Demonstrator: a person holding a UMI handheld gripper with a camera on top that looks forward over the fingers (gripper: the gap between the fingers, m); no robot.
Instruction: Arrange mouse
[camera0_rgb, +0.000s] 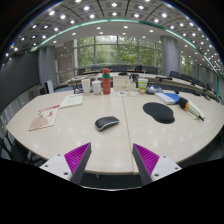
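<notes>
The gripper (110, 160) hangs wide open and empty, the mouse (106, 123) on the table (70, 135) beyond its 2 fingers, left of the black pad (158, 112); an off-centre closure risks nudging it away.

Single view only — no second camera to share scene with. Camera rides on me, looks forward along my two fingers (75, 157), pads showing at bottom of view. Wide-angle lens, strong curve to room. Sits above near edge of table (70, 135), angled slightly down across tabletop toward far windows (118, 52). Mouse (106, 123) beyond my fingertips, mid-table, not close. Mouse pad (158, 112) further right. Ceiling lights (85, 9) in top of view — field very broad.
</notes>
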